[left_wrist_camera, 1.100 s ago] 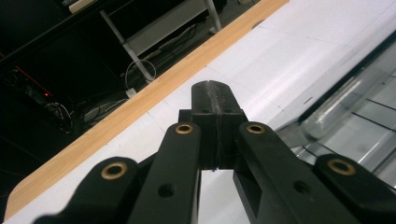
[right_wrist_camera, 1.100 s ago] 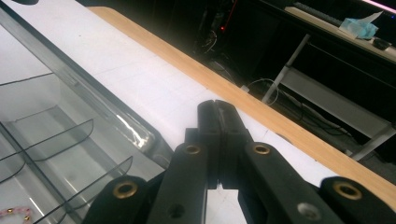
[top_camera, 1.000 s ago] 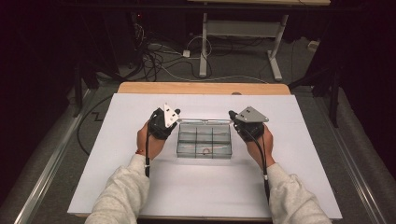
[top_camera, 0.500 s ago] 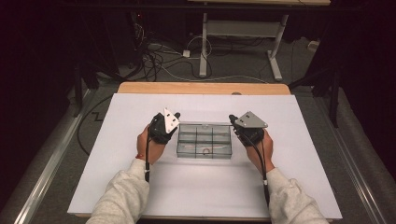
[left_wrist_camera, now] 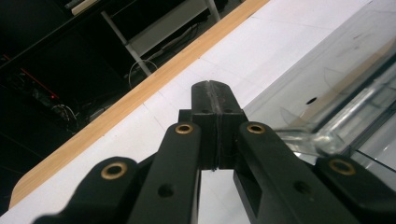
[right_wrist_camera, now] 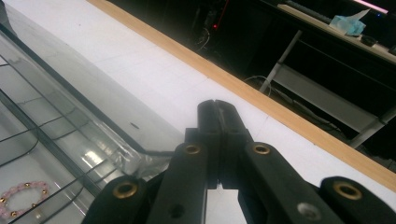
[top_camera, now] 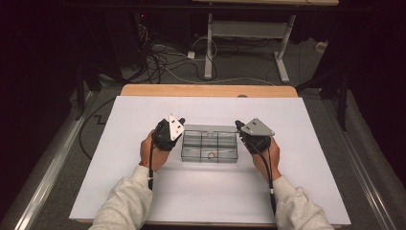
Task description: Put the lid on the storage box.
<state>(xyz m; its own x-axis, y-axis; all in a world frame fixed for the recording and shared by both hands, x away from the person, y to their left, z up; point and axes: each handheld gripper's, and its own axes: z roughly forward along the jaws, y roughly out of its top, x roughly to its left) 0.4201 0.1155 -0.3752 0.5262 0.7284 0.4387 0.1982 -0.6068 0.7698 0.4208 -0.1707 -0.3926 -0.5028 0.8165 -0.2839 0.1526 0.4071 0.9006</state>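
The box [top_camera: 209, 146], a clear divided case, lay flat on the white surface [top_camera: 143, 201] directly between the two tools, well placed for a two-sided approach. The left tool [top_camera: 180, 122] stood just beside the box's left end, and the right tool [top_camera: 238, 125] just beside its right end; whether either tip touched the wall could not be told from the high view.

In the left gripper view the left tool [left_wrist_camera: 212, 88] was clenched, pads pressed face to face with nothing between them, and the box [left_wrist_camera: 327, 93] sat off to its right, the near corner close by the linkage. In the right gripper view the right tool [right_wrist_camera: 216, 106] was likewise clenched on nothing, with the box [right_wrist_camera: 70, 116] to its left. A pink bead bracelet [right_wrist_camera: 21, 200] lay in one compartment.

Judgement: clenched tips make narrow, stiff points, suited to steadying, nudging or prising the case from both ends rather than gripping it. The symmetrical stance suggested the box was being squared or braced before any lid work
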